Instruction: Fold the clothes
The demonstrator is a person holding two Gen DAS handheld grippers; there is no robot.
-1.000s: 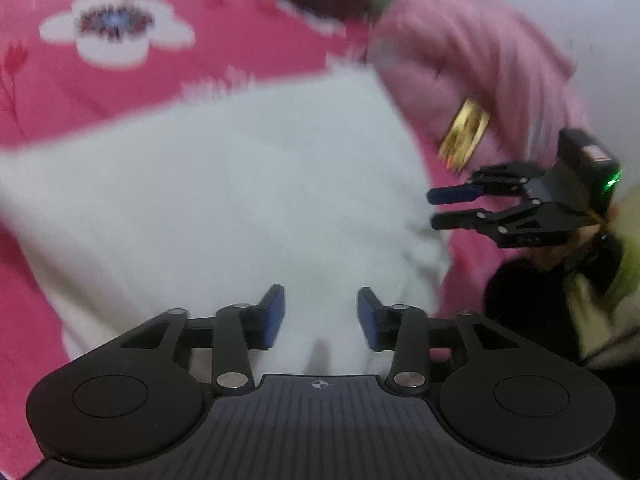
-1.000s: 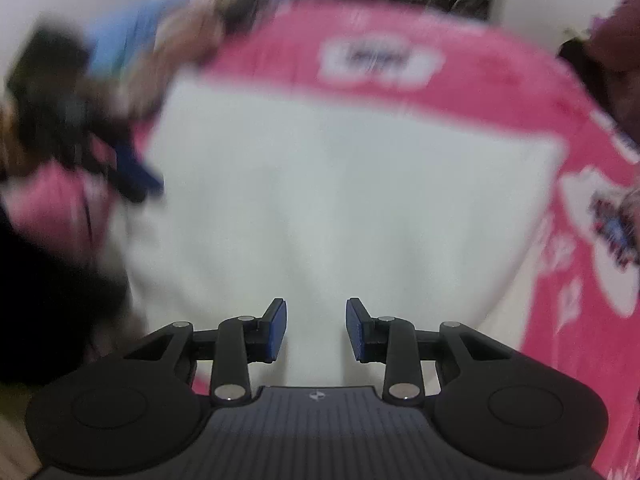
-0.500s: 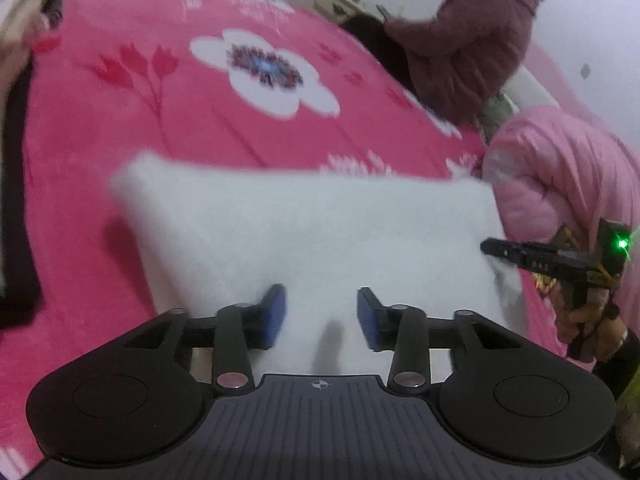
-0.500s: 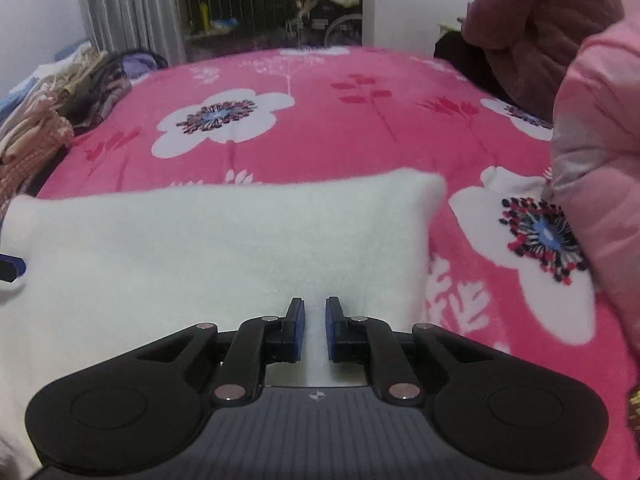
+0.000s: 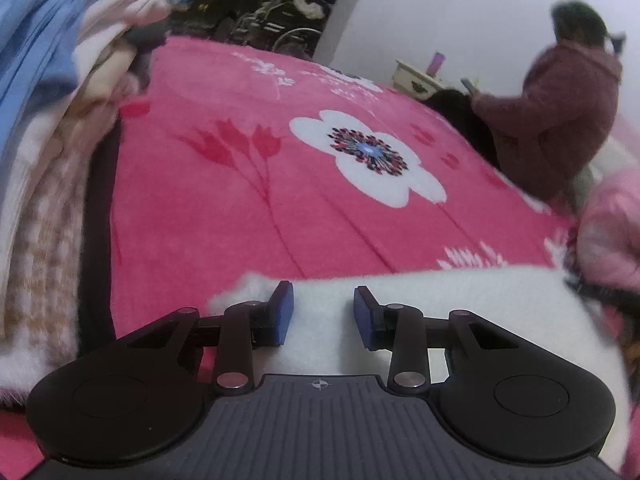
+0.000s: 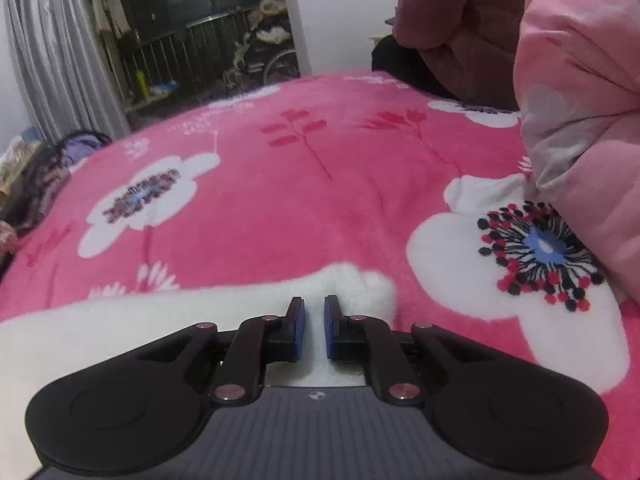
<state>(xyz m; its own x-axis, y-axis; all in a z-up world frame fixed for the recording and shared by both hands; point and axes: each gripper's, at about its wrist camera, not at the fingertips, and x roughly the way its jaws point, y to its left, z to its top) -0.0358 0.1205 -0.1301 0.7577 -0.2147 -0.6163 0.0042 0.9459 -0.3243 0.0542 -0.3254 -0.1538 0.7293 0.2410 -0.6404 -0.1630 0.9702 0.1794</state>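
Pink floral blanket [image 5: 224, 216]; clothes pile [image 5: 48, 152] left, white garment [image 5: 480, 304] near.

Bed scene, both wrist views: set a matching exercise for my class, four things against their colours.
Things:
1. garment
2. blanket
3. gripper pads
4. curtain

Colours:
A. blue
B. grey
C. white
D. pink with white flowers

Pairs: 1-C, 2-D, 3-A, 4-B
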